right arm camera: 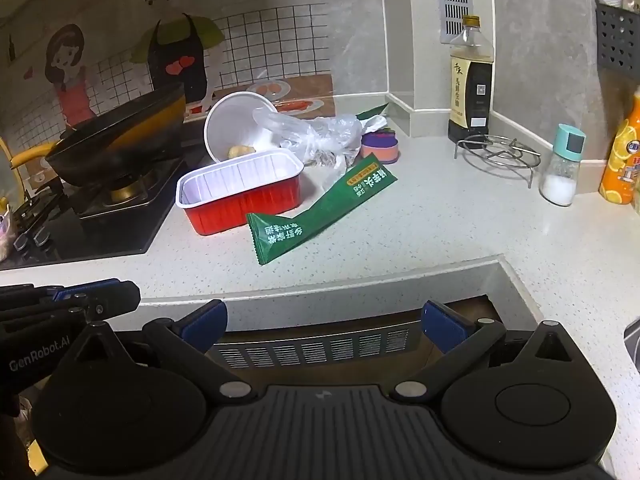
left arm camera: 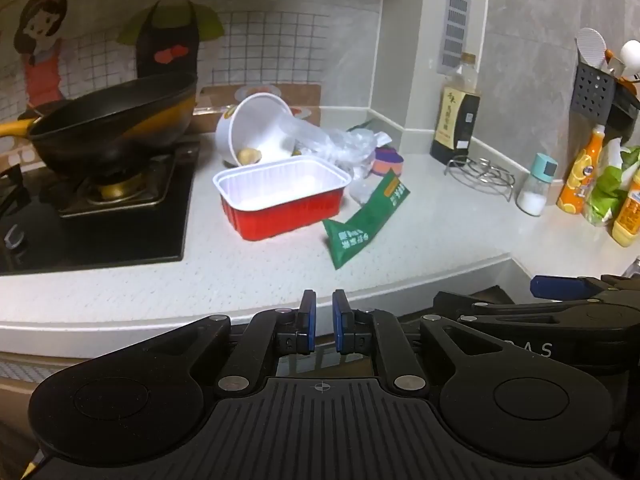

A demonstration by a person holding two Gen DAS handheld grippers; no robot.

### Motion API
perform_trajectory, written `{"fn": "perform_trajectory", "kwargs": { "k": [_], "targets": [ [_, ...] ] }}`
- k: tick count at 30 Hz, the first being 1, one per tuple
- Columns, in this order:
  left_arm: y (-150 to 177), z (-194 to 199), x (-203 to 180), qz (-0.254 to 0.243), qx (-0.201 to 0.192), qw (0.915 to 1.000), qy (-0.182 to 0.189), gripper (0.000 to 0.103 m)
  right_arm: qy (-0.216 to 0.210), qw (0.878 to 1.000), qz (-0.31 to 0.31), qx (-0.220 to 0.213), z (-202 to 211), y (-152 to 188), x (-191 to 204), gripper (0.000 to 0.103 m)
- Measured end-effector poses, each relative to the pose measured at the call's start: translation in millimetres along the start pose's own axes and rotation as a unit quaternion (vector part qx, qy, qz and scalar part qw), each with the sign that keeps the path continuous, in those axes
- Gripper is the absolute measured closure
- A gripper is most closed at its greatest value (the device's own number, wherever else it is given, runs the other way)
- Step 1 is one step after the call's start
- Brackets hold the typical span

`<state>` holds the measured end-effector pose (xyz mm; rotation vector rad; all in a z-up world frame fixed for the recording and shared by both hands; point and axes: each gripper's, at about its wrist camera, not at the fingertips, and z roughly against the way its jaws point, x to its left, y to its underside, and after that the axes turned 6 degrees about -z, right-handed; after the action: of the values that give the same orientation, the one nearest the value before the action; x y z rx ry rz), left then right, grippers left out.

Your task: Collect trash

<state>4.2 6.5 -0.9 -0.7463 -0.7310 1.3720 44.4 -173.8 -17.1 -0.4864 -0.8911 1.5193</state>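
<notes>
Table (left arm camera: 440, 224): pale speckled stone-like top with a rounded front edge.
Red tray (left arm camera: 282, 196): rectangular, ribbed, thin-walled, red outside and white inside; stands upright near the stove (left arm camera: 120, 216).
White bowl (left arm camera: 256, 128): round, smooth, tipped on its side just behind the red tray, with a yellowish lump inside.
Plastic bag (right arm camera: 316, 132): clear, crumpled film spilling from the white bowl's mouth.
Green packet (right arm camera: 320, 210): long, flat, glossy printed wrapper lying on the table, its near end just beside the red tray's right corner.
Wok (left arm camera: 116, 124): dark and round, tilted on the burner.
Left view only: a rack of utensils (left arm camera: 600, 76) on the right wall.
Right view only: a slatted vent panel (right arm camera: 312, 346) under the table edge.
Left hand-held gripper (left arm camera: 324, 320): blue pads nearly together, a narrow gap, nothing between; trash lies well ahead.
Right hand-held gripper (right arm camera: 324, 320): spread wide, empty, short of the table edge; the green packet lies ahead.
</notes>
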Motion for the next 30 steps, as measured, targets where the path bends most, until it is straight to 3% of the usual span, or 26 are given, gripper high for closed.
{"fn": "perform_trajectory", "kwargs": {
  "k": [30],
  "targets": [
    [0.0,-6.5,2.9,0.005,0.004,1.0000,0.006,0.092,-0.008,1.000,0.005,0.007,-8.9,-4.3,4.0,0.000]
  ]
}}
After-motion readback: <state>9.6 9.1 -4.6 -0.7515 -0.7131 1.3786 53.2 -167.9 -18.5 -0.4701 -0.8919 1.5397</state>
